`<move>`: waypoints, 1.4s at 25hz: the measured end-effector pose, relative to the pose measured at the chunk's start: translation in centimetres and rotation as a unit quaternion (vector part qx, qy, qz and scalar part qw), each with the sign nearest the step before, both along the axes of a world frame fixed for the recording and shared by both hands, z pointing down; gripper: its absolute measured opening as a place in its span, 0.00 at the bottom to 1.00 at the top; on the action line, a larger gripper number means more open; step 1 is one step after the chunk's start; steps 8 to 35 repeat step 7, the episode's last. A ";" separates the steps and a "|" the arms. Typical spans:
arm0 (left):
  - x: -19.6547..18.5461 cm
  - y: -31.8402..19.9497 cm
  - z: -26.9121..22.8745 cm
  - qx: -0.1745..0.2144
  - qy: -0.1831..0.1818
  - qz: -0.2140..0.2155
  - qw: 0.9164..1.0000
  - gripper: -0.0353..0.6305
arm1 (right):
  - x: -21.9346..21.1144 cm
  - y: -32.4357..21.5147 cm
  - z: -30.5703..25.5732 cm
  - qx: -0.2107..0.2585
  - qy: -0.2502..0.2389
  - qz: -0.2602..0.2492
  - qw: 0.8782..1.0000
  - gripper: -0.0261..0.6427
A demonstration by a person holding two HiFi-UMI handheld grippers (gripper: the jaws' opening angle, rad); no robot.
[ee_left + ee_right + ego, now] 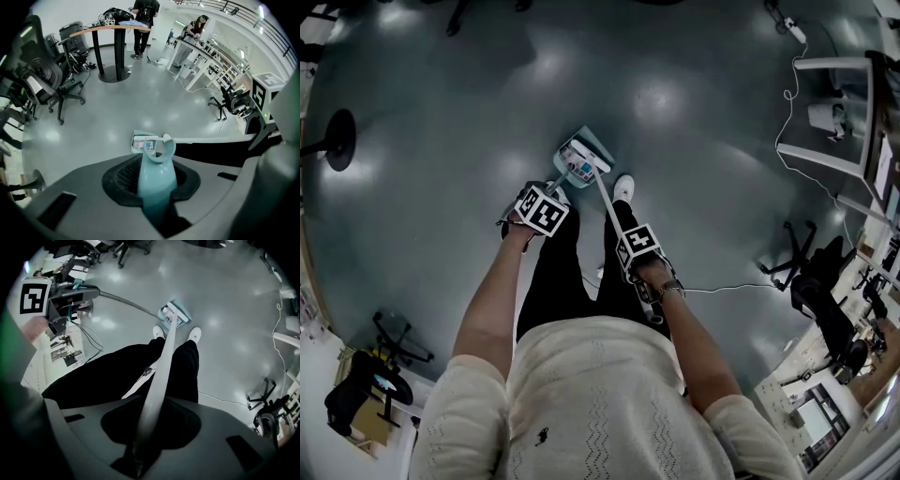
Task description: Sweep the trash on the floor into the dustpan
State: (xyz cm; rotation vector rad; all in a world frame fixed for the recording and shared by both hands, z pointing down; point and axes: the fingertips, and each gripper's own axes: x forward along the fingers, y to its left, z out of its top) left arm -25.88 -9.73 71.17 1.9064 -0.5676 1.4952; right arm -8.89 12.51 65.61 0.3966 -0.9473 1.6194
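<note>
The trash [579,170], a printed packet as far as we can tell, lies at or just inside the mouth of the teal dustpan [590,141]. The dustpan sits on the grey floor [694,103] just ahead of the person's white shoe [623,187]. We cannot tell whether the packet is fully past the lip. The broom [162,366] meets the dustpan there, and its pale shaft runs back between the person's legs to the right gripper [143,437], whose jaws are clamped on it. The left gripper [157,192] has its jaws closed around the dustpan's upright teal handle [157,171]. To do this step well, we judge that we should press that handle slightly forward so the lip lies flat on the floor. We should draw the broom in short, low strokes toward the dustpan's back wall, so the light packet slides in rather than flicking over the side. We should brace the dustpan against the push, and tilt it back only once the packet sits deep inside.
</note>
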 end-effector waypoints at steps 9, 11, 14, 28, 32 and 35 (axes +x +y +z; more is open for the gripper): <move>0.1 -0.1 0.2 0.000 -0.003 0.001 1.000 0.19 | 0.4 0.1 0.4 0.003 0.001 -0.014 1.000 0.20; 0.1 -0.1 0.2 0.000 -0.003 0.001 1.000 0.19 | 0.4 0.1 0.4 0.003 0.001 -0.014 1.000 0.20; 0.1 -0.1 0.2 0.000 -0.003 0.001 1.000 0.19 | 0.4 0.1 0.4 0.003 0.001 -0.014 1.000 0.20; 0.1 -0.1 0.2 0.000 -0.003 0.001 1.000 0.19 | 0.4 0.1 0.4 0.003 0.001 -0.014 1.000 0.20; 0.1 -0.1 0.2 0.000 -0.003 0.001 1.000 0.19 | 0.4 0.1 0.4 0.003 0.001 -0.014 1.000 0.20; 0.1 -0.1 0.2 0.000 -0.003 0.001 1.000 0.19 | 0.4 0.1 0.4 0.003 0.001 -0.014 1.000 0.20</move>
